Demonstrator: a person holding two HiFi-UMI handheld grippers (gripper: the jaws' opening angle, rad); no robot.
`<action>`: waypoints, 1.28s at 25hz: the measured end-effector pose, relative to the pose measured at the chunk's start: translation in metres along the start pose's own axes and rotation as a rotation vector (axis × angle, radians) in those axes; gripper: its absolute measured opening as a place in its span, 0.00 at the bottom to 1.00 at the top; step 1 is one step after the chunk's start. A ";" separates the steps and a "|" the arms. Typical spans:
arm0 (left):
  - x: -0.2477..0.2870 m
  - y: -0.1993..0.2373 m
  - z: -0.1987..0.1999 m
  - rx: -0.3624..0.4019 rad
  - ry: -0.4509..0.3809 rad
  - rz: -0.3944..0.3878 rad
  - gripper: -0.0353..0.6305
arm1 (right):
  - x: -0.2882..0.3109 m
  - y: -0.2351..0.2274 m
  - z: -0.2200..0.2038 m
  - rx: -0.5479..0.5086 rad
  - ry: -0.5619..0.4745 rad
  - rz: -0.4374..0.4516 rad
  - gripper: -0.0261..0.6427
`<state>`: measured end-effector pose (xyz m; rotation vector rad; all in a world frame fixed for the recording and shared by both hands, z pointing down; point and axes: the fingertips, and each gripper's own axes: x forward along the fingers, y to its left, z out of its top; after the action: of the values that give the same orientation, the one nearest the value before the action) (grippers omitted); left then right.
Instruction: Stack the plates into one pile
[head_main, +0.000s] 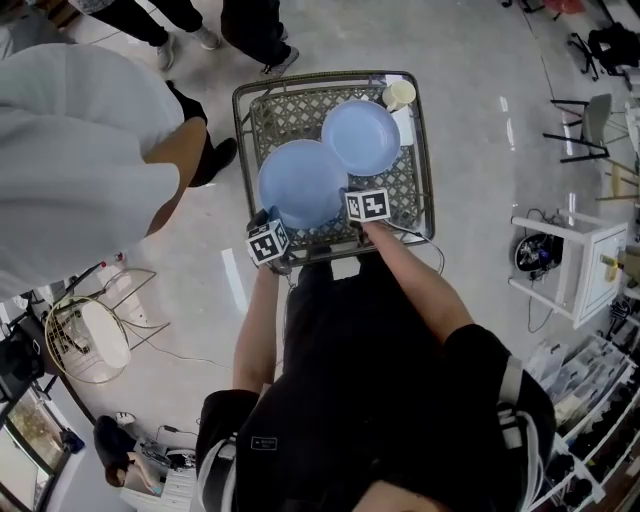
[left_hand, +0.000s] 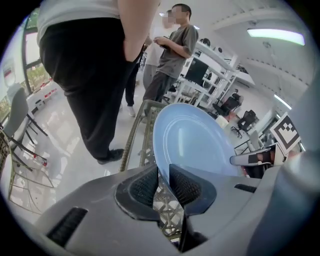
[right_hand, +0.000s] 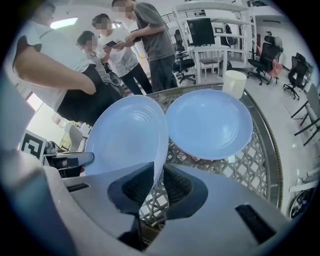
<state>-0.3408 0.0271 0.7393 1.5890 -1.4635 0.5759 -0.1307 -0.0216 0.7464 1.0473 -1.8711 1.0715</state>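
Near rim of round pale-blue plate (head_main: 303, 183) clamped in left hand-held gripper (left_hand: 164, 182) and right hand-held gripper (right_hand: 159, 182); matching plate (head_main: 360, 137) just far-right.

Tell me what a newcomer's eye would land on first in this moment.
First comes the near blue plate, clamped at its rim from both sides by the left gripper and the right gripper over the lattice table. Just beyond it lies the far blue plate, with a cream cup at the table's far corner. A bystander in white stands close on the left.
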 end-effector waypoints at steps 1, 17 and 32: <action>-0.001 -0.004 0.006 0.002 -0.010 -0.003 0.17 | -0.004 -0.002 0.005 0.001 -0.014 -0.002 0.12; 0.028 -0.110 0.049 -0.010 -0.077 -0.006 0.17 | -0.056 -0.100 0.061 0.005 -0.126 0.015 0.11; 0.083 -0.177 0.054 -0.020 -0.029 0.036 0.17 | -0.060 -0.185 0.078 0.037 -0.100 0.027 0.11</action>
<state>-0.1667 -0.0771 0.7283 1.5640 -1.5170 0.5593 0.0442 -0.1342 0.7214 1.1183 -1.9565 1.0913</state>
